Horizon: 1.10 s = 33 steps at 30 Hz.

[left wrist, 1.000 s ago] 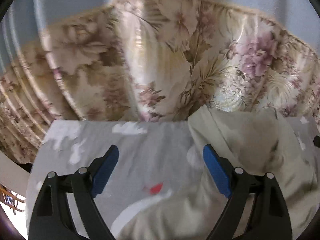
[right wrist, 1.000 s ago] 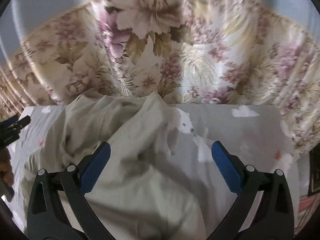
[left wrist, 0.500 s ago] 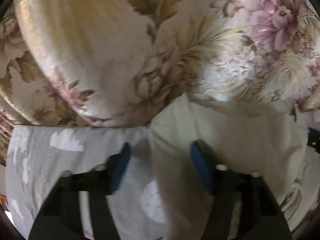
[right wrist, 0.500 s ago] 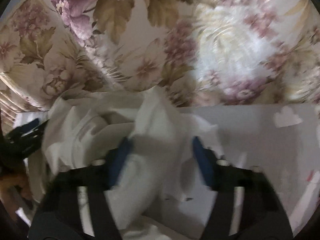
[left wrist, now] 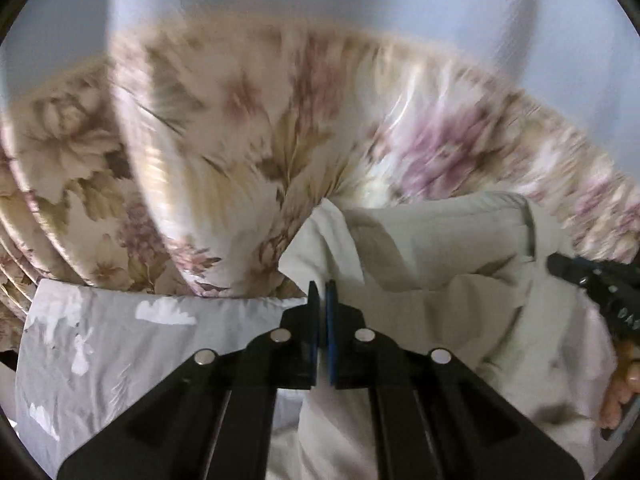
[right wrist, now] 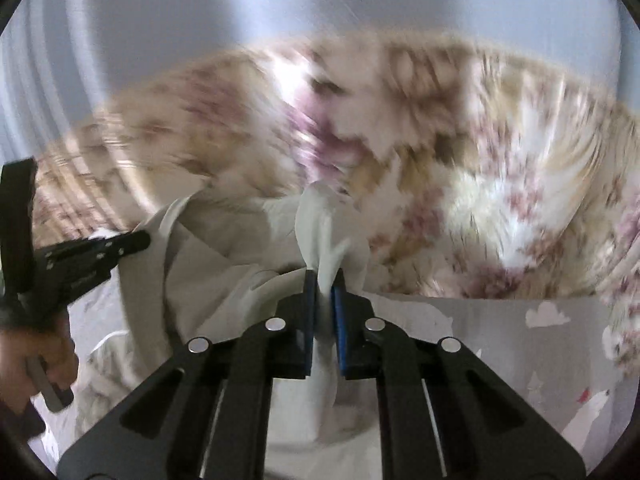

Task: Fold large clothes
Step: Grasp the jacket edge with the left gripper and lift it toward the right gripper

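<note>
A large cream-coloured garment point(left wrist: 440, 264) lies bunched on a grey patterned sheet point(left wrist: 120, 344). My left gripper point(left wrist: 322, 292) is shut on the garment's left corner, whose tip sticks up past the blue pads. My right gripper point(right wrist: 325, 280) is shut on another corner of the same garment point(right wrist: 224, 264), and a twist of cloth rises between its pads. Each gripper shows in the other's view: the right one in the left wrist view point(left wrist: 592, 284) at the right edge, the left one in the right wrist view point(right wrist: 80, 256) at the left edge.
A floral pillow or headboard cushion point(left wrist: 248, 152) stands right behind the garment, also in the right wrist view point(right wrist: 460, 168). A pale wall point(right wrist: 320, 0) is above it. The grey sheet point(right wrist: 500, 332) runs to the right. A hand point(right wrist: 36, 360) holds the left gripper.
Both grippers went from wide open to shut on the garment's corners. Both views have pulled back from the cushion, and the cloth is lifted with them.
</note>
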Available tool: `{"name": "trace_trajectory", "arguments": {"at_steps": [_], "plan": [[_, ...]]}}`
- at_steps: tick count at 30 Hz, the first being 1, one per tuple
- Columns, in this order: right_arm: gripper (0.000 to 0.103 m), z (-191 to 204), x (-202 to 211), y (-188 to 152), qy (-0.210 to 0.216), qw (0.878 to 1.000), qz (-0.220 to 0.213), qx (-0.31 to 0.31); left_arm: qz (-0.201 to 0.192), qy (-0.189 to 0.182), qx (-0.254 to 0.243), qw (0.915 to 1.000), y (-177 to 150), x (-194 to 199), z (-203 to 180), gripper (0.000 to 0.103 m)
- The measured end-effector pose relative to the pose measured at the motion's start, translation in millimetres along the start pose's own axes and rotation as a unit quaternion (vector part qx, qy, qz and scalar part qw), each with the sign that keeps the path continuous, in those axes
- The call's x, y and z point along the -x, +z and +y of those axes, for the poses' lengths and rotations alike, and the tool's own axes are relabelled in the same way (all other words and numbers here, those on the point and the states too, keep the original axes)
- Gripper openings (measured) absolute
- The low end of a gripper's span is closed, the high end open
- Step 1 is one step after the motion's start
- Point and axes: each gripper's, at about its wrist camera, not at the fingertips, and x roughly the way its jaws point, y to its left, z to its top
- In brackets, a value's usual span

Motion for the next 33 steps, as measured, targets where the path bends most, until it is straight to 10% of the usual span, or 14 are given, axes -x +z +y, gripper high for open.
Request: {"name": "trace_trajectory", "arguments": {"at_steps": [6, 16, 19, 33], "plan": [[0.009, 37.5, 84.3, -68.1, 0.043, 0.997, -0.04, 0.054, -0.041, -0.034, -0.033, 0.9981, -72.0, 95.1, 4.8, 0.003], [0.027, 39.5, 105.0, -230.6, -0.009, 0.997, 0.042, 0.06, 0.034, -0.029, -0.027, 0.9987, -234.4, 127.2, 18.5, 0.002], [0.059, 29.1, 133.1, -244.8, -0.015, 0.999, 0.021, 0.037, 0.035, -0.032, -0.015, 0.9988, -239.9, 147.1, 23.9, 0.003], [0.066, 70.9, 176.3, -208.1, 0.007, 0.999, -0.038, 0.027, -0.009, -0.008, -0.018, 0.9998, -207.4, 187.6, -5.3, 0.054]]}}
